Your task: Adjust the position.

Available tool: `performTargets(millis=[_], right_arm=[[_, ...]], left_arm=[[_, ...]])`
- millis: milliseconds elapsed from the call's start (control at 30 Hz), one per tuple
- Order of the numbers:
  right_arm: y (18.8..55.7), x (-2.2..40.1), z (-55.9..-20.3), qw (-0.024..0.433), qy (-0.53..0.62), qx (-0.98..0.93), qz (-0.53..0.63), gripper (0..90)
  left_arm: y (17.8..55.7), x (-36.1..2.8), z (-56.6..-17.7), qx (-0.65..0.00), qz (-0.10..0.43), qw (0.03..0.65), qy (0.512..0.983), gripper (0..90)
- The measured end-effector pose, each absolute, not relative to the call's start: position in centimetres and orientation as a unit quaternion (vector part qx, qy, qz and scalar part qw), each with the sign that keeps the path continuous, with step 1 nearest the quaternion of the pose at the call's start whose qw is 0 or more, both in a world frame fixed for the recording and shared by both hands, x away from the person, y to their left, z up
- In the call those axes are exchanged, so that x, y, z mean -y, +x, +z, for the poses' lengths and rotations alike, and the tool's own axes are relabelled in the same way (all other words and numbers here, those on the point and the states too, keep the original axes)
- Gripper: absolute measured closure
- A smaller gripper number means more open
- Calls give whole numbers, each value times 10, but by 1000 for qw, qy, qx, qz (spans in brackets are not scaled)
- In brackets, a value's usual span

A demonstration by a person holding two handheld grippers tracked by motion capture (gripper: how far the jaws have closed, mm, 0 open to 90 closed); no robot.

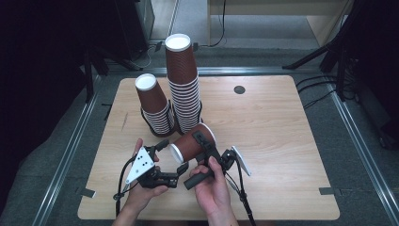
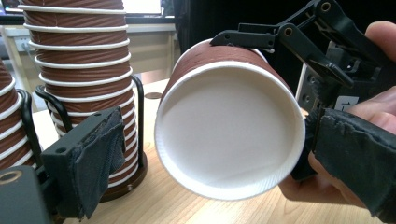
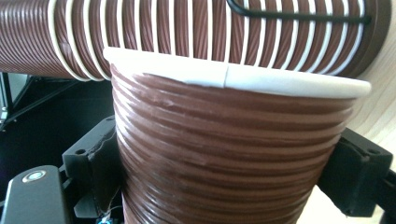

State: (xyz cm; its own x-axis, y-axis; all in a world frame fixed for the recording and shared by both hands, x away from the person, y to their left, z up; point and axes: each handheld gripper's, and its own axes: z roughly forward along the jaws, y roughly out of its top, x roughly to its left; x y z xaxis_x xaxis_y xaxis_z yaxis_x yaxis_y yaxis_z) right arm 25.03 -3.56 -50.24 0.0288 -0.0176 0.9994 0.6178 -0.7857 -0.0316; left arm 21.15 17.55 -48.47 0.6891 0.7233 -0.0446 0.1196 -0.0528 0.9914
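While right gripper (image 1: 203, 141) clamps cup (image 1: 189, 146), left gripper (image 1: 172, 155) seemingly straddles it.

Two stacks of brown paper cups (image 1: 182, 84) in wire holders, wooden table (image 1: 282, 141), grommet (image 1: 239, 89)

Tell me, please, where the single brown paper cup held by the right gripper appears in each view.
High view: the held cup lies sideways at lower centre, in the right gripper.
Left gripper view: centre, white inside facing the camera.
Right gripper view: centre, between the jaws.
Shared landmark: the tall cup stack.
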Motion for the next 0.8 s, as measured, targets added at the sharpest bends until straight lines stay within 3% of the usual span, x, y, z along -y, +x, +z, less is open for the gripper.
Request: performTargets(millis=[800], right_arm=[[254, 58, -493, 113, -669, 262, -687, 128]], left_arm=[[214, -181, -488, -325, 250, 605, 683, 34]])
